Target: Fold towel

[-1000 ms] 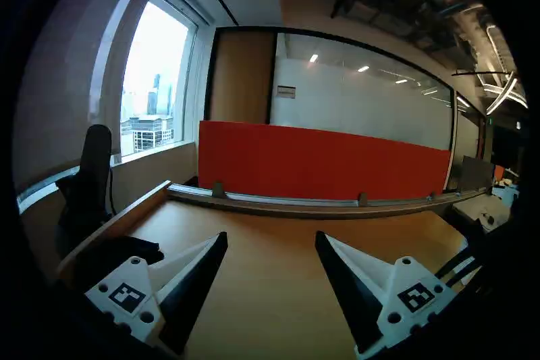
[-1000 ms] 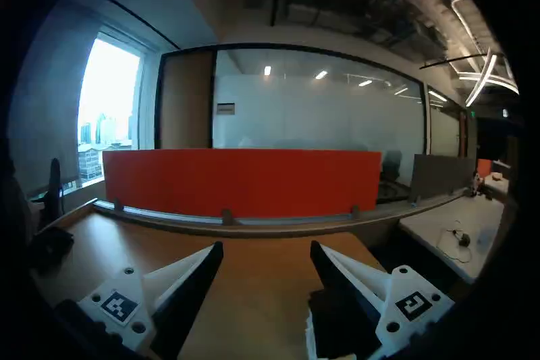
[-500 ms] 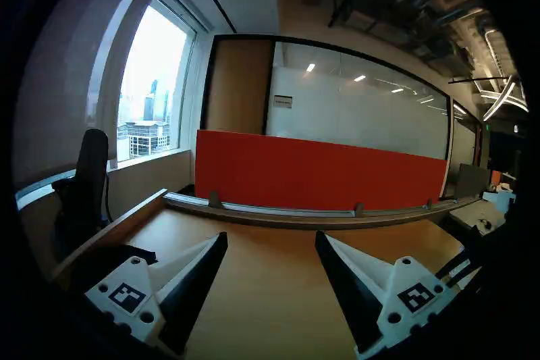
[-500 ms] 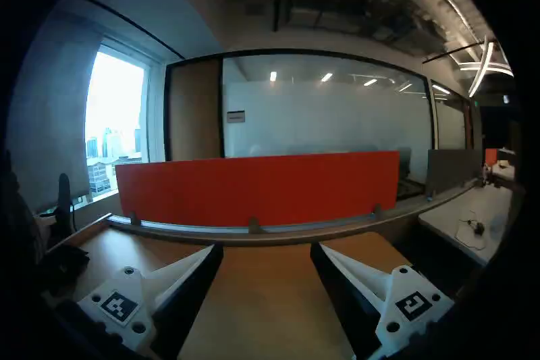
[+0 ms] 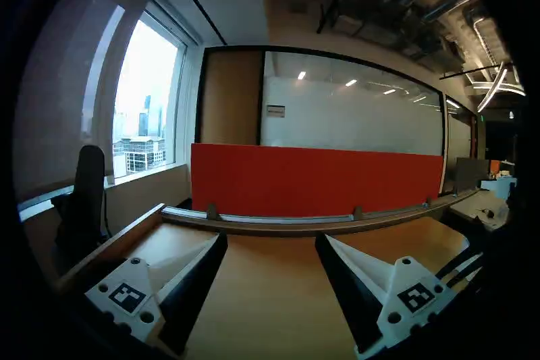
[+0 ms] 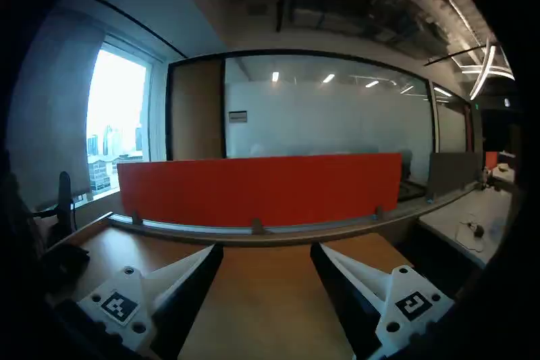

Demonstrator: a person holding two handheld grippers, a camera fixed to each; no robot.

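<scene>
In the left gripper view, my left gripper [image 5: 270,237] stands open above a bare wooden desk [image 5: 270,299], with nothing between its white fingers [image 5: 169,272]. In the right gripper view, my right gripper [image 6: 265,246] is also open over the same kind of wooden desk [image 6: 266,306], its jaws wide apart and holding nothing. Both point level toward the red divider [image 5: 310,181] at the desk's far edge.
A red divider [image 6: 256,188] on a metal rail bounds the desk's far side. A black chair [image 5: 84,201] stands by the window on the left. A dark object [image 6: 61,262] lies at the desk's left edge. A white desk [image 6: 469,218] with a cable sits to the right.
Both grippers have tipped upward, so less desk shows. A dark shape by the left gripper's left finger and a dark and white thing by the right gripper's right finger have dropped out of sight.
</scene>
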